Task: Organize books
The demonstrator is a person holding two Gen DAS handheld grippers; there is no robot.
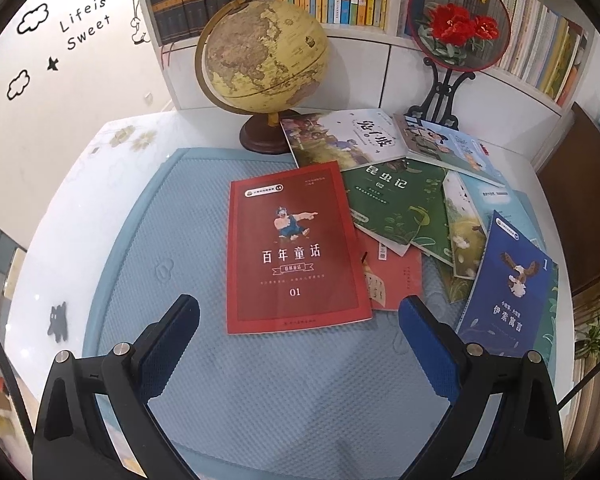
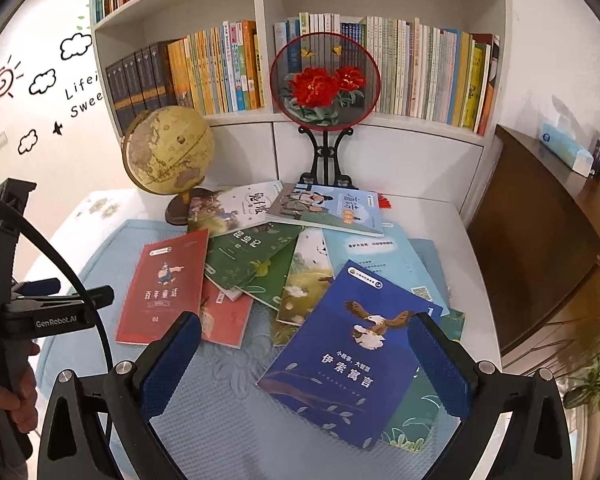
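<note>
Several books lie scattered and overlapping on a light blue mat (image 1: pixel 268 400) on a white table. A red book (image 1: pixel 294 248) lies flat nearest my left gripper (image 1: pixel 300 312), which is open and empty just in front of its near edge. A blue book with an eagle (image 2: pixel 348 352) lies on top of others between the fingers of my right gripper (image 2: pixel 306 330), which is open and hovers over it. A green book (image 2: pixel 248 252), an illustrated white book (image 2: pixel 236 204) and a light blue book (image 2: pixel 328 208) lie behind. The left gripper also shows in the right wrist view (image 2: pixel 76 292).
A globe (image 1: pixel 260 56) on a dark wooden base stands at the back of the table. A round fan with red flowers (image 2: pixel 324 80) stands on a black stand beside it. Full bookshelves (image 2: pixel 420 72) rise behind. A dark wooden cabinet (image 2: pixel 540 240) stands to the right.
</note>
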